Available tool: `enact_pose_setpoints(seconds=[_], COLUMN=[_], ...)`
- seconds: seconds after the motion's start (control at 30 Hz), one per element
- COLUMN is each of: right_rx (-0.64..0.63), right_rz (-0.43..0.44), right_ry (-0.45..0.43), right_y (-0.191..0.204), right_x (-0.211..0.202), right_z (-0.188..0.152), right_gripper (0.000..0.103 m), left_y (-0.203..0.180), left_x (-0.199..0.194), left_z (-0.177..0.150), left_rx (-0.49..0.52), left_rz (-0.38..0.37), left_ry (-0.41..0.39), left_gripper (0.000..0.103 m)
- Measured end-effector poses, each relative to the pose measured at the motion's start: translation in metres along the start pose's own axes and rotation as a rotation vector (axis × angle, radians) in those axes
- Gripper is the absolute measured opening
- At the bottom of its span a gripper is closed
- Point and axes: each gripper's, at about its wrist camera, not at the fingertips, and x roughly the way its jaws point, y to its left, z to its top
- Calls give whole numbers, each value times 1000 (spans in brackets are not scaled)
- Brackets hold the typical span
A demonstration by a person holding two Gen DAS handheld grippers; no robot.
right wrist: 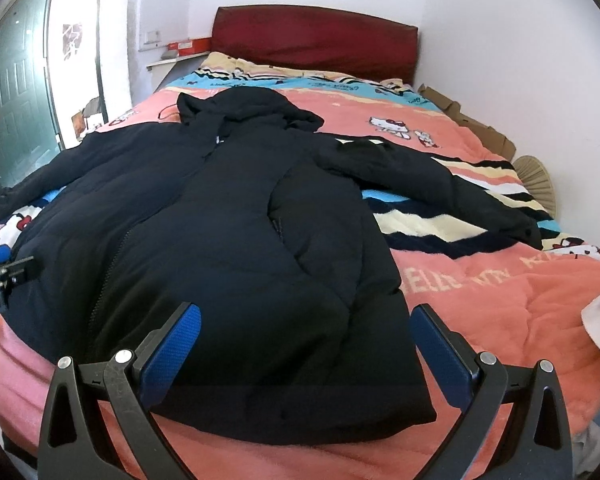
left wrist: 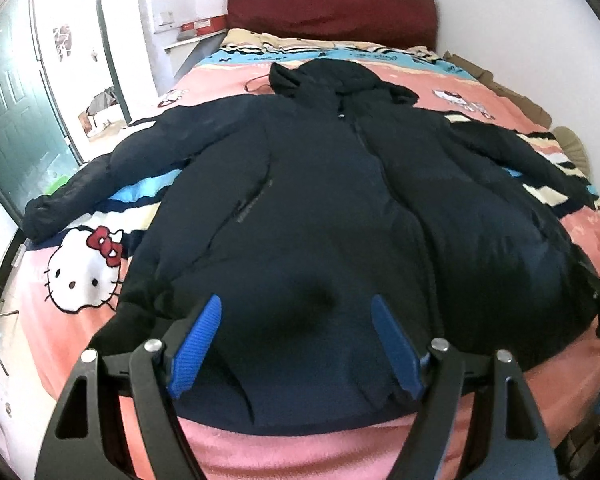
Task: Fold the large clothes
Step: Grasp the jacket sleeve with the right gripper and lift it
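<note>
The left gripper [left wrist: 296, 344] had its blue fingers [left wrist: 198, 346] spread wide and holding nothing. The right gripper [right wrist: 306, 350] was the same. Both hung over the bottom hem of a big dark puffy coat [left wrist: 320, 208] lying flat on the bed [right wrist: 500, 304], sleeves out. The pink blanket [right wrist: 480, 292] read "HELLO KITTY", partly.

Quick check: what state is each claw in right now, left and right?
Left claw: open, holding nothing, above the jacket hem.
Right claw: open, holding nothing, above the hem.

left gripper [left wrist: 296, 312] & right gripper [right wrist: 306, 320] both agape
</note>
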Motion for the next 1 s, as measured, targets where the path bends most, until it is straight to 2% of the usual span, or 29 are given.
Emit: enact_pose_setpoints(seconds=[0.13, 0.3, 0.43, 0.5, 0.7, 0.9, 1.0], right_rx=[10, 38, 105, 172, 376, 587, 700], right_rz=[5, 37, 59, 59, -38, -87, -92], right_ry=[-1, 4, -8, -19, -20, 25, 48], right_y=[-3, -7, -25, -47, -132, -228, -269], right_x=[1, 10, 23, 34, 87, 148, 174], right_z=[6, 18, 40, 54, 85, 86, 77], right_gripper=[103, 102, 103, 103, 103, 101, 94], left_y=[-1, -7, -2, 0, 9, 19, 22], left_x=[6, 12, 18, 19, 28, 43, 49], left_z=[5, 16, 32, 37, 50, 52, 51], left_rx=[28, 54, 38, 31, 5, -16, -23], left_rz=[-46, -56, -58, -61, -22, 24, 49], left_ry=[35, 39, 33, 27, 35, 75, 92], left_gripper=[77, 77, 77, 77, 77, 77, 77])
